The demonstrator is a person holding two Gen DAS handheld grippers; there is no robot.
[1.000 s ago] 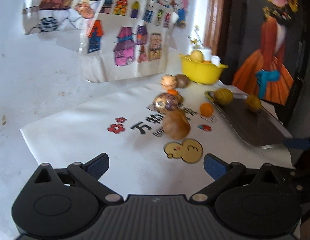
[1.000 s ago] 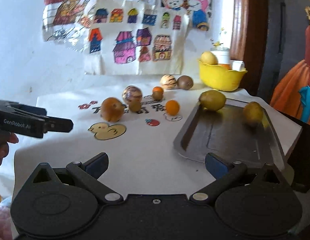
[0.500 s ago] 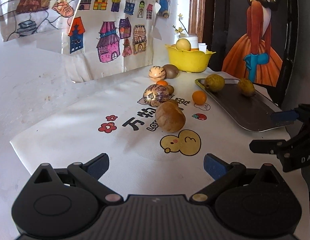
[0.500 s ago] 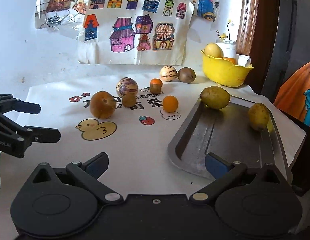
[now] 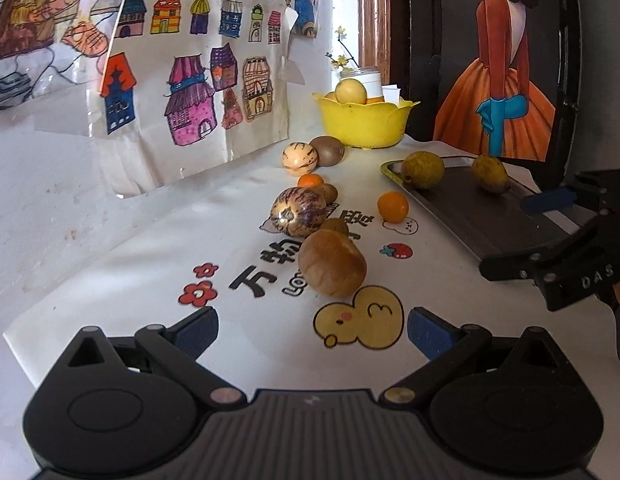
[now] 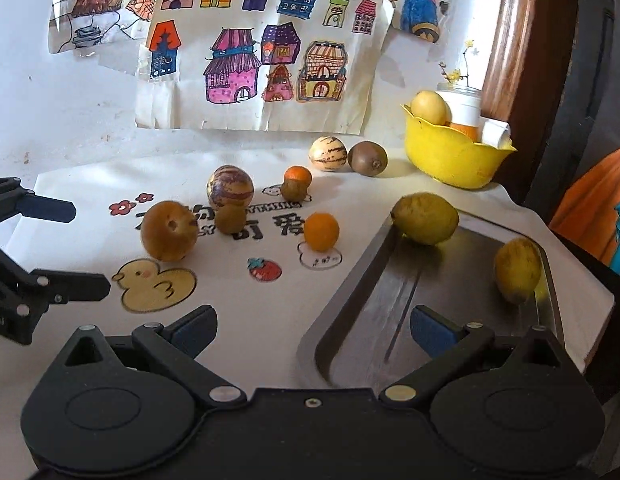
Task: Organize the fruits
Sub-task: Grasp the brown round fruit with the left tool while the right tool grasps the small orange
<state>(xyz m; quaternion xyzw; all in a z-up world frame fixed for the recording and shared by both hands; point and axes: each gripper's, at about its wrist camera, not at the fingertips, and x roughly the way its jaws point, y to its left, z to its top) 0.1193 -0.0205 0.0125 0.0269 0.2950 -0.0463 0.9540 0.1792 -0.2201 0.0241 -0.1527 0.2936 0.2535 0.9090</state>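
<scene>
Several fruits lie on a white printed mat: a big brown fruit (image 5: 332, 263) (image 6: 169, 236), a purple-striped melon (image 5: 298, 212) (image 6: 230, 189), a small orange (image 5: 393, 207) (image 6: 321, 231), a pale striped melon (image 5: 299, 159) (image 6: 327, 153) and a kiwi (image 5: 328, 151) (image 6: 367, 158). Two yellow-green fruits (image 6: 425, 218) (image 6: 518, 270) sit in the dark metal tray (image 6: 374, 300) (image 5: 482, 216). My left gripper (image 5: 312, 330) is open and empty just short of the brown fruit. My right gripper (image 6: 313, 328) is open and empty above the tray's near corner.
A yellow bowl (image 6: 454, 156) (image 5: 362, 124) with fruit and a white cup stands at the back right. Children's drawings (image 6: 262, 48) hang on the wall behind the mat. A dark framed picture (image 5: 498, 64) stands to the right.
Both grippers have moved forward toward the fruits and tilted down a little. Both stay open. No fruit has moved.
</scene>
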